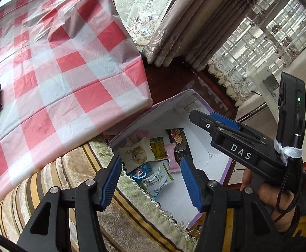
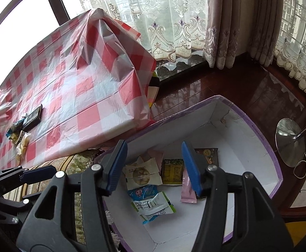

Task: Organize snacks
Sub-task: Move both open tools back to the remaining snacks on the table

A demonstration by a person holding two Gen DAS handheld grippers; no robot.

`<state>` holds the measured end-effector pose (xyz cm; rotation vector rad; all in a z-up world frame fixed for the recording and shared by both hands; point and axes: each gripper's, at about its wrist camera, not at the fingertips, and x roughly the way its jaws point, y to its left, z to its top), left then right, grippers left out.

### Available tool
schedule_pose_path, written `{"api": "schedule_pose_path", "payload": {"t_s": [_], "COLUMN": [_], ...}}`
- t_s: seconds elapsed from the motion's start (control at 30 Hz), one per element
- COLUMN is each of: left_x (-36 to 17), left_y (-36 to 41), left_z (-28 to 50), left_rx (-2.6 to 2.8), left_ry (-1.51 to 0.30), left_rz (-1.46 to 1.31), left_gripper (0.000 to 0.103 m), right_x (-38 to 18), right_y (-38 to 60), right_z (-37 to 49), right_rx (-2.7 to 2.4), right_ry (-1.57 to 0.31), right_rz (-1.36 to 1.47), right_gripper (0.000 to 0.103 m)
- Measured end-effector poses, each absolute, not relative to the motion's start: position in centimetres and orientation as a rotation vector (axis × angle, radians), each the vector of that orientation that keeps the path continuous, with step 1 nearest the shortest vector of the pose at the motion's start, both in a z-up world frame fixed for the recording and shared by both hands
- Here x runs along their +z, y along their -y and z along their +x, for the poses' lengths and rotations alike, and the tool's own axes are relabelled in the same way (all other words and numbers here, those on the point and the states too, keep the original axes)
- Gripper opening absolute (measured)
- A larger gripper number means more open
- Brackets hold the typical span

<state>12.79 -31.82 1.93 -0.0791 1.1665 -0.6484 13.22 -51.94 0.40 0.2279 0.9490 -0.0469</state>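
Both claws, left point(image 1: 150, 180) and right point(image 2: 155, 166), hang parted and empty over the snack-filled box point(image 2: 264, 145). Only the right wrist view shows loose snacks point(image 2: 21, 145) on the checkered tabletop point(image 2: 85, 96); only the left shows the hand point(image 1: 277, 197).

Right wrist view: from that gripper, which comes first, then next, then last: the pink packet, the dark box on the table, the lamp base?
From the right gripper:
1. Pink packet, in the box by its right finger.
2. Lamp base, on the floor, right.
3. Dark box, far left on the checked table.
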Motion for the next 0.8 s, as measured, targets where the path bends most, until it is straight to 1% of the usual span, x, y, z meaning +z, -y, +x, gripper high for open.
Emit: {"api": "schedule_pose_path", "payload": {"t_s": [0.4,0.8], "left_x": [2.2,1.2], "left_y": [25.2,15.1], "left_z": [14.7,15.7], "left_rx": [-0.501,-0.337], "left_ry": [-1.116,-1.12], "left_rz": [-0.167,-0.331], "left_gripper": [0.059,0.059], "right_x": [1.0,0.3], "right_y": [45.3,37.4], "right_z": [14.9,17.0], "right_rx": [0.071,0.213], "right_ry": [-0.973,-1.021], "right_rz": [0.169,0.086], "right_gripper": [0.058,0.059]}}
